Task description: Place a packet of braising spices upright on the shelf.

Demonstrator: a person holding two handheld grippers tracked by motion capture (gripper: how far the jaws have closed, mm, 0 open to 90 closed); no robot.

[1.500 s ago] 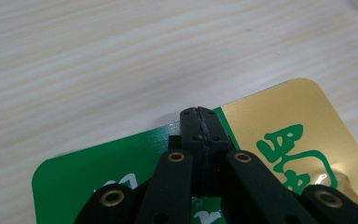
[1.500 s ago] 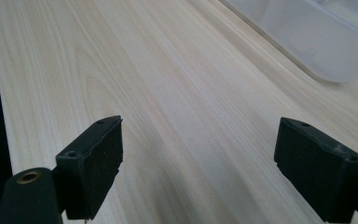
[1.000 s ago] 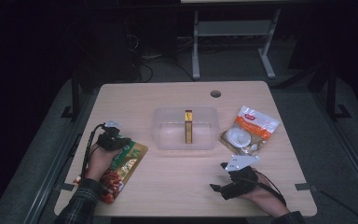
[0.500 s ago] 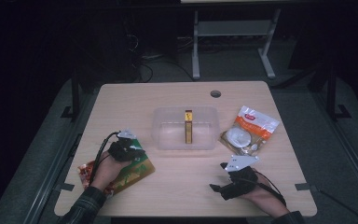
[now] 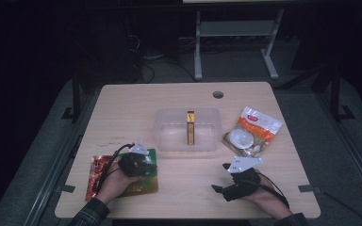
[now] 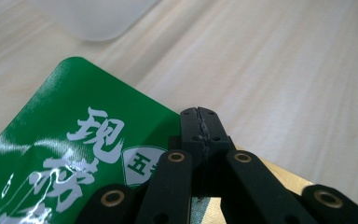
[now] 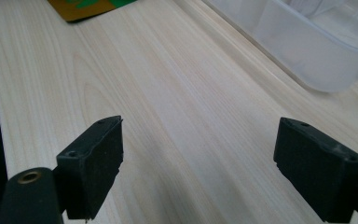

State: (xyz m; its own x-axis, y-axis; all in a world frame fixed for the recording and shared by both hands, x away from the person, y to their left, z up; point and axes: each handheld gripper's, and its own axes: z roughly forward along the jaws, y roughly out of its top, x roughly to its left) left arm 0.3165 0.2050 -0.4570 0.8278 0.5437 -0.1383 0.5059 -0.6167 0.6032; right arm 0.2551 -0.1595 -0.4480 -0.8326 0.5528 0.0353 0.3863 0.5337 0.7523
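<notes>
Table [image 5: 179,101]: pale wood-grain top, smooth, matt; snack packet [image 6: 74,154]: glossy green and gold film catching highlights, slightly crinkled; container [image 5: 169,136]: translucent frosted plastic, smooth; white-and-orange pouch [image 5: 253,134]: shiny plastic film; left gripper [image 6: 200,122] and right gripper [image 7: 198,172]: black matt plastic with brass-coloured metal rivets.

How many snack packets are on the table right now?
2. A green and red packet lies near the front left corner under the left tool; a white and orange packet lies to the right of the clear tub.
</notes>
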